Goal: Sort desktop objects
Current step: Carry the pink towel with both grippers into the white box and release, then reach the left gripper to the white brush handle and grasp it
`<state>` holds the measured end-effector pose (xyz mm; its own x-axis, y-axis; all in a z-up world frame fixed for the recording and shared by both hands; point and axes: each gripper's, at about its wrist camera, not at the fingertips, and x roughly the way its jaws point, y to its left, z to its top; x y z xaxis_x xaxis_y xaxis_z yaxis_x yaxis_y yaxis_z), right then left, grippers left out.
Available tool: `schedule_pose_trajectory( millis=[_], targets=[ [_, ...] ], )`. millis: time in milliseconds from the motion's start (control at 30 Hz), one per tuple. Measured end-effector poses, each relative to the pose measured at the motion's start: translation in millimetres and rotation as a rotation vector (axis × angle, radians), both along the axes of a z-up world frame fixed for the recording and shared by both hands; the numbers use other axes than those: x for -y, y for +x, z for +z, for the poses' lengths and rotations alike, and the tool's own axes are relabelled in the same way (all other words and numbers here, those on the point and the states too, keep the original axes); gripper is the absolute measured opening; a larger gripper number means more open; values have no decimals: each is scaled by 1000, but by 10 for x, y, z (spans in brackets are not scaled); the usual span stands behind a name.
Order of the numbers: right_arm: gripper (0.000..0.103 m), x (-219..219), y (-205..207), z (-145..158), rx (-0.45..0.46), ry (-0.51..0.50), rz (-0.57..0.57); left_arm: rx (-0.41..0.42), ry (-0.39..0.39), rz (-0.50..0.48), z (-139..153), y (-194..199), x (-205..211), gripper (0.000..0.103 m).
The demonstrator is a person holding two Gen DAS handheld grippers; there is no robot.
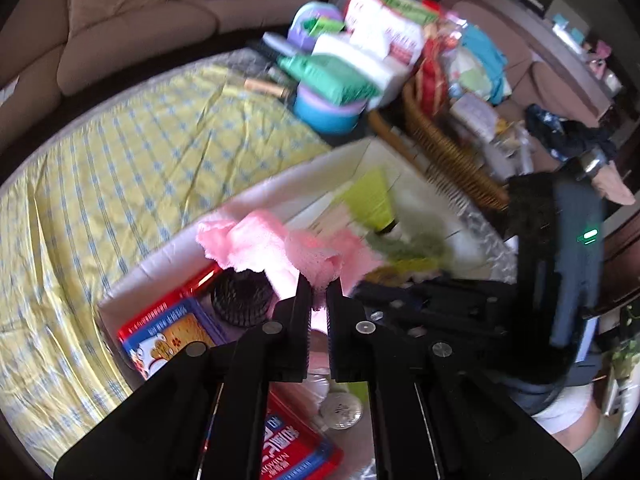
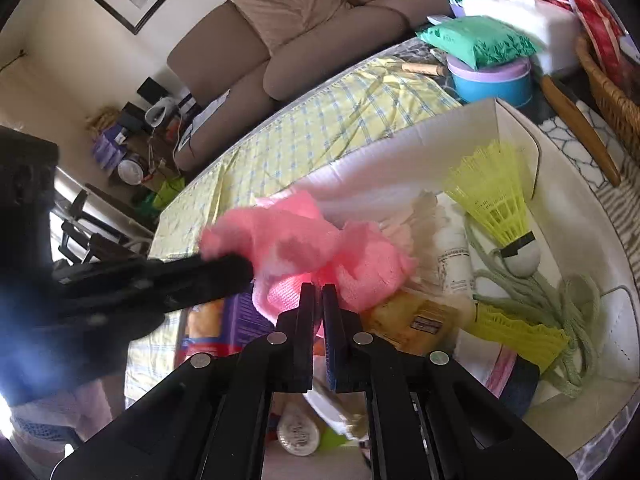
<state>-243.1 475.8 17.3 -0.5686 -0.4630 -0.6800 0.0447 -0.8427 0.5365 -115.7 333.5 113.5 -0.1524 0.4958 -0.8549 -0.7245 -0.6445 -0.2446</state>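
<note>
In the left wrist view the left gripper (image 1: 319, 286) sits at lower centre of the frame, its jaws pressed together on a fold of the pink cloth (image 1: 276, 246). The cloth bunches up just above the fingertips and spreads toward the upper left. Below it, at lower left, lie a dark round hairbrush (image 1: 240, 300) and a red and blue packet (image 1: 168, 332), both inside a white box (image 1: 280, 192). To the right of the cloth are a yellow shuttlecock (image 1: 372, 200) and a blurred tangle of green cord (image 1: 412, 244). At the right edge of the frame the other gripper's black body reaches in toward the cloth. The box rests on a yellow checked tablecloth (image 1: 120, 160), which fills the left half of the frame. A blue and purple tub (image 1: 328, 112) and a wicker basket (image 1: 444, 148) stand above the box.

In the right wrist view the right gripper (image 2: 315, 294) is at lower centre, its jaws nearly together and nipping the lower edge of the same pink cloth (image 2: 304, 248). The left gripper (image 2: 240, 270) comes in from the left of the frame and meets the cloth's left end. To the right in the box (image 2: 440, 132) are the shuttlecock (image 2: 496, 204), a white bottle (image 2: 452, 256), the green cord (image 2: 560, 300) and a yellow packet (image 2: 416, 320). A brown sofa (image 2: 280, 40) fills the upper centre.
</note>
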Motion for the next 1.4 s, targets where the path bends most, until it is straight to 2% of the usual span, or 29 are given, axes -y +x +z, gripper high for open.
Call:
schedule_pose_trajectory(
  millis=[200, 333, 400, 433, 467, 533, 600, 633, 667, 700, 767, 867, 933, 1033, 1167, 1300, 1400],
  targets=[
    [6, 54, -127, -147, 61, 60, 6, 44, -104, 63, -371, -101, 56, 6],
    [9, 117, -194, -140, 70, 100, 18, 77, -113, 85, -408, -134, 130, 15],
    [12, 139, -190, -106, 88, 119, 21, 88, -108, 87, -383, -134, 157, 16],
    [16, 138, -162, -40, 88, 120, 20, 80, -94, 86, -326, -124, 183, 22],
    [19, 130, -122, 23, 76, 119, 18, 74, -78, 83, -258, -113, 203, 35],
    [41, 110, 1, 200, 47, 144, 0, 60, -42, 82, -116, -69, 294, 50],
    [54, 91, 110, 338, 20, 176, -14, 56, -6, 90, 26, -44, 400, 59],
    [63, 79, 201, 436, 1, 185, -25, 52, 21, 97, 130, -26, 493, 70],
    [67, 72, 253, 491, -5, 180, -29, 47, 40, 104, 198, -13, 572, 80],
    [72, 72, 303, 539, -7, 170, -29, 45, 61, 113, 268, -4, 668, 82],
    [72, 80, 433, 637, -10, 172, -33, 38, 87, 138, 394, 14, 899, 86],
    [72, 113, 633, 794, -49, 185, -52, -13, 87, 193, 488, 37, 1280, 90],
    [72, 142, 758, 881, -75, 173, -62, -24, 76, 232, 432, 53, 1555, 90],
    [72, 214, 892, 935, -103, 133, -64, -1, 82, 258, 234, 110, 1840, 90],
    [72, 440, 1055, 932, -131, 76, -34, 65, 81, 276, -179, 262, 2076, 90],
    [72, 673, 1246, 878, -164, 59, -15, 135, 105, 314, -482, 268, 2194, 90],
    [72, 750, 1376, 809, -182, 45, -40, 136, 87, 322, -570, 164, 2132, 85]
  ],
)
